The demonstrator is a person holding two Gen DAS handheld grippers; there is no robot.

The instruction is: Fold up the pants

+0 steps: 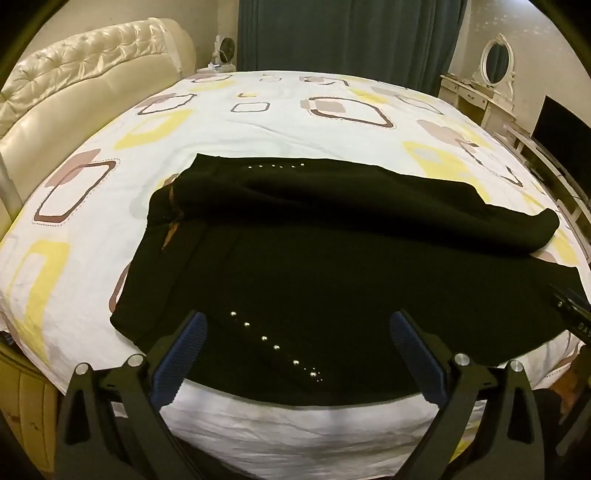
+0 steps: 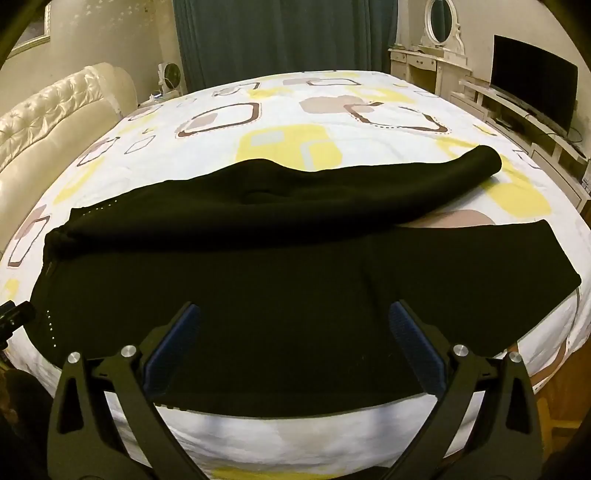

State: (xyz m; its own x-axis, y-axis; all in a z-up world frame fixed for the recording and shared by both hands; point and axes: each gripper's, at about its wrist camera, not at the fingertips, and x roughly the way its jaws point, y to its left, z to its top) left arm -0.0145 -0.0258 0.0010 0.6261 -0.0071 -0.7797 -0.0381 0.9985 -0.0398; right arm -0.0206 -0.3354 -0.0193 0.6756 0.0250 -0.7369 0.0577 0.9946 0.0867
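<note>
Black pants point(image 1: 332, 266) lie spread across the near part of the bed, waist at the left, legs running right. The far leg point(image 1: 406, 210) is partly rolled and bunched over the near one. Rows of small metal studs point(image 1: 275, 347) mark the near hip. My left gripper point(image 1: 298, 325) is open, hovering over the near waist edge and holding nothing. In the right wrist view the pants point(image 2: 295, 280) fill the middle, and my right gripper point(image 2: 293, 317) is open over the near leg, empty. The right gripper's edge shows in the left wrist view point(image 1: 570, 306).
The bed sheet point(image 1: 258, 122) is white with yellow and brown squares. A cream tufted headboard point(image 1: 74, 85) is at the left. A teal curtain point(image 2: 284, 37), a white dresser with an oval mirror point(image 2: 439, 33) and a TV point(image 2: 532, 81) stand beyond the bed.
</note>
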